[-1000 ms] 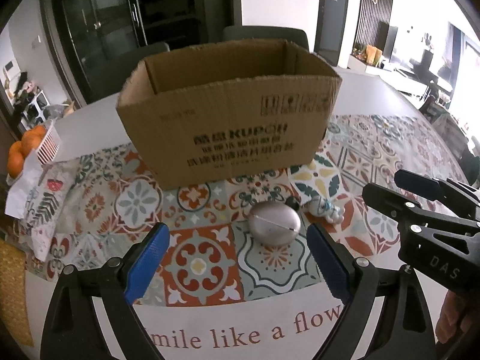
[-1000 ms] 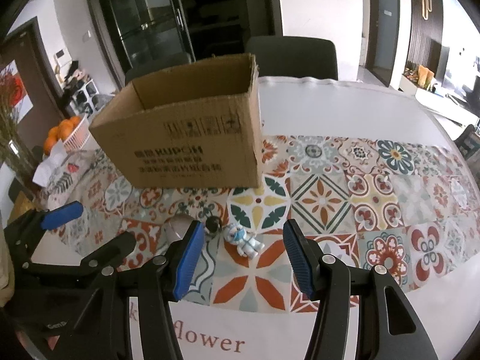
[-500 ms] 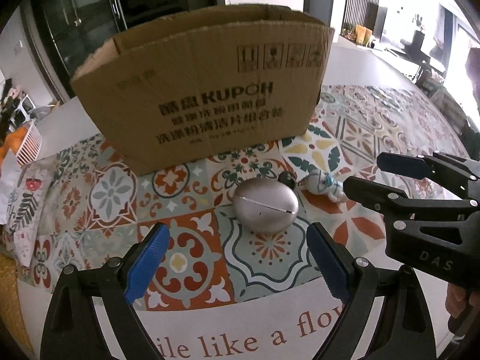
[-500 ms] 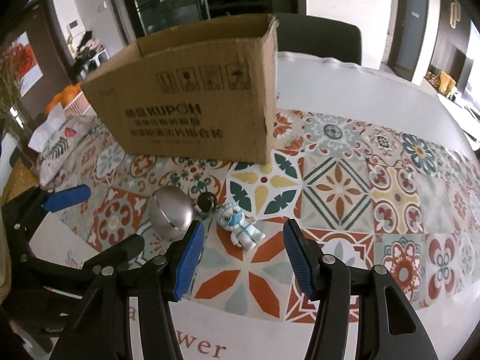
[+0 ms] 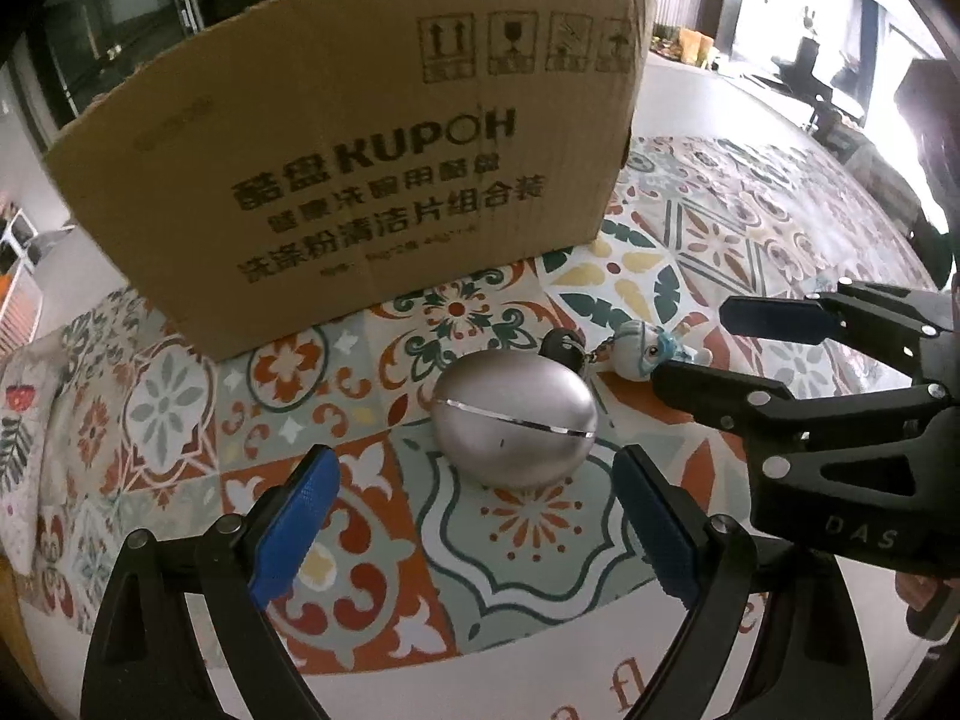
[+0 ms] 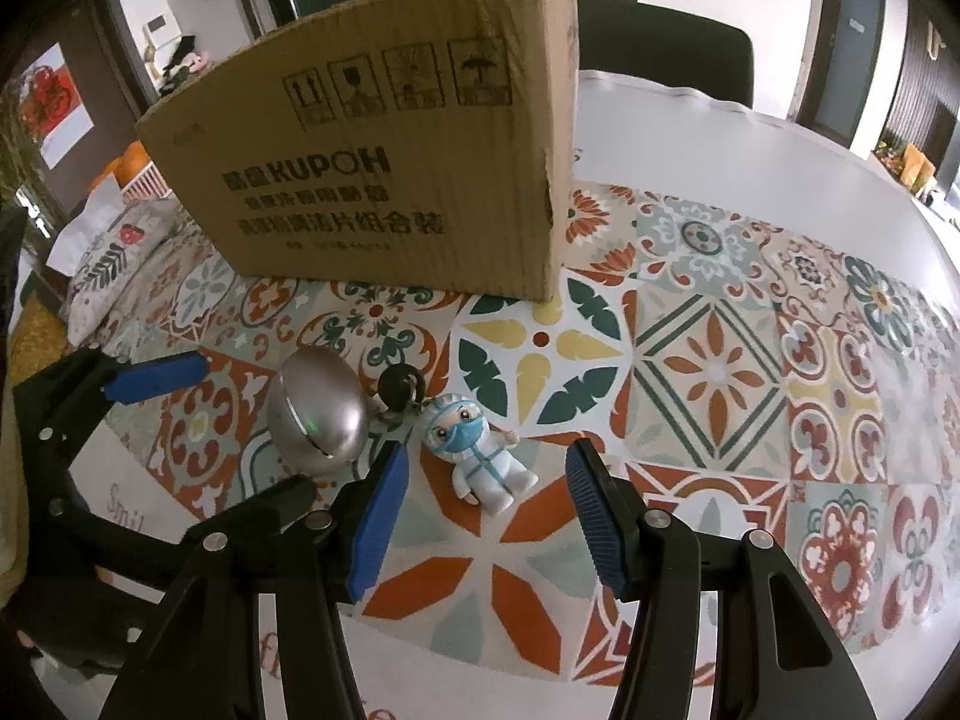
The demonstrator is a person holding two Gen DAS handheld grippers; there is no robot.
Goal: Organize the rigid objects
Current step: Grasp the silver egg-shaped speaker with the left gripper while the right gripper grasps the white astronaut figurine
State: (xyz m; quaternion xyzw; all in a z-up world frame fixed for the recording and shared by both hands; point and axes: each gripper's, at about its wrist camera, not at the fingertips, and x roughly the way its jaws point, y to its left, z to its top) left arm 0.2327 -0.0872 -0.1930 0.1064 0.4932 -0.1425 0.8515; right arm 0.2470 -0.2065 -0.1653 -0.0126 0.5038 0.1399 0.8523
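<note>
A silver egg-shaped case (image 5: 515, 420) lies on the patterned tablecloth, just beyond my open left gripper (image 5: 474, 492); it also shows in the right wrist view (image 6: 317, 411). A small figurine in a white suit and blue mask (image 6: 474, 450) lies just ahead of my open right gripper (image 6: 486, 483), joined by a ring to a black fob (image 6: 399, 387). In the left wrist view the figurine (image 5: 642, 351) is partly hidden by the right gripper (image 5: 708, 354). A brown KUPOH cardboard box (image 5: 360, 180) stands behind both objects (image 6: 396, 180).
The patterned cloth (image 6: 720, 372) runs across a white table. A folded printed cloth (image 6: 114, 252) and a white basket with oranges (image 6: 135, 171) sit at the left. A dark chair (image 6: 666, 54) stands behind the table.
Both grippers have moved forward and lower toward the table. The silver case and the figurine now sit closer between the fingers. The box fills more of each view.
</note>
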